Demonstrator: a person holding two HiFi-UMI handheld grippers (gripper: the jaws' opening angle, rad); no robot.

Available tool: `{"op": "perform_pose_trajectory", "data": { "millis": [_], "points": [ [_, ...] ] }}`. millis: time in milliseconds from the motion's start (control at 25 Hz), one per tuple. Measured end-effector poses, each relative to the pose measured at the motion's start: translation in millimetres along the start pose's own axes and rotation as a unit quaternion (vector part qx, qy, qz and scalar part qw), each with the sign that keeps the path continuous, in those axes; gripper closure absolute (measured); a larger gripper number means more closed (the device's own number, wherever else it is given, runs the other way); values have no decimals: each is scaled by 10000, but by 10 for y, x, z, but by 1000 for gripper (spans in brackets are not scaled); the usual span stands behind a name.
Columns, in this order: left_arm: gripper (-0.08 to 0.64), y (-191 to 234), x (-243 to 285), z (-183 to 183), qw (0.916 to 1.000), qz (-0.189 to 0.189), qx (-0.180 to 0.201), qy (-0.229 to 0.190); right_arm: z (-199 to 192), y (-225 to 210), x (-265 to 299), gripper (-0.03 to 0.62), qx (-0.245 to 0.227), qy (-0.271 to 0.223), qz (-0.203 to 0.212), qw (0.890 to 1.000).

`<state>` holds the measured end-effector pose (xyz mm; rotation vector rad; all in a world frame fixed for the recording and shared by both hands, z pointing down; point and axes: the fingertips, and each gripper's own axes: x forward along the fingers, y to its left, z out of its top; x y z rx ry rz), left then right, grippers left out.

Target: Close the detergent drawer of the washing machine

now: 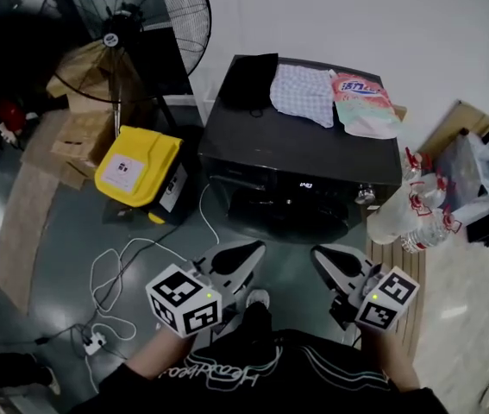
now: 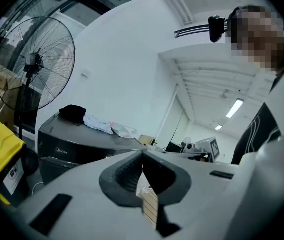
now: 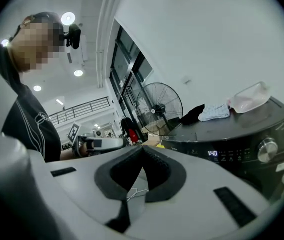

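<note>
The dark grey front-loading washing machine [image 1: 313,149] stands against the white wall, ahead of both grippers and well apart from them. Its detergent drawer [image 1: 234,179] sits at the upper left of the front panel, as dark as the rest. Whether it lies flush cannot be told. A lit display [image 1: 305,185] and a silver knob [image 1: 365,195] lie to the drawer's right. The left gripper [image 1: 251,250] and the right gripper [image 1: 320,254] hover low over the floor, each with its fingers closed together and nothing between them.
</note>
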<state>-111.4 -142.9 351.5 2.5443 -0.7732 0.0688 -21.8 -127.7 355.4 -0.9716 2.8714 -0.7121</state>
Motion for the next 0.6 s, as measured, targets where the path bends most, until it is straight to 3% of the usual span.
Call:
{"op": "perform_pose_trajectory", "data": {
  "millis": [360,600],
  "points": [
    [537,-449,-264,115,9989,228,354,-215,143,486,-305,566,-448,-181,202,9986],
    [537,-755,-390,142,9984,239,449,-263,192,679,-544,566,-352,-381,285,9982]
  ]
}}
